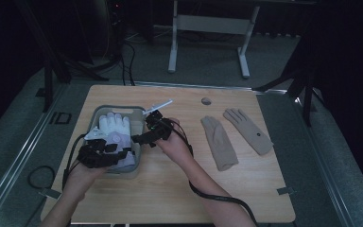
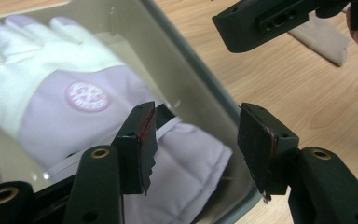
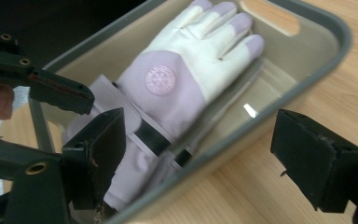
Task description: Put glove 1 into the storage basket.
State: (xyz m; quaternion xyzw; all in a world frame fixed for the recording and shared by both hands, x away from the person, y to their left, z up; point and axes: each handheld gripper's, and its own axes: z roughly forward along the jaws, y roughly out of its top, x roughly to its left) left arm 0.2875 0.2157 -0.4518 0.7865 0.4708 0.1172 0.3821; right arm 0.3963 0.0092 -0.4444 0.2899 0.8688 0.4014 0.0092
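A white and lavender glove (image 1: pixel 115 130) with a round badge lies in a grey bin (image 1: pixel 103 111) at the table's left. My left gripper (image 1: pixel 123 155) is open over the glove's cuff (image 2: pixel 186 177), near the bin's inner wall (image 2: pixel 191 79). My right gripper (image 1: pixel 139 138) is also open, and its jaws straddle the bin's right rim (image 3: pixel 317 60) beside the glove (image 3: pixel 182 79). In the left gripper view, one jaw of the right gripper (image 2: pixel 270 21) hangs above the left gripper (image 2: pixel 198 140). The right gripper view has the right gripper (image 3: pixel 203 135) and a left gripper jaw (image 3: pixel 60 91).
Two beige gloves (image 1: pixel 219 142) (image 1: pixel 248 130) lie flat on the wooden table (image 1: pixel 179 189) to the right of the bin. A small grey round object (image 1: pixel 206 100) sits near the far edge. Cables trail from both grippers toward the near edge.
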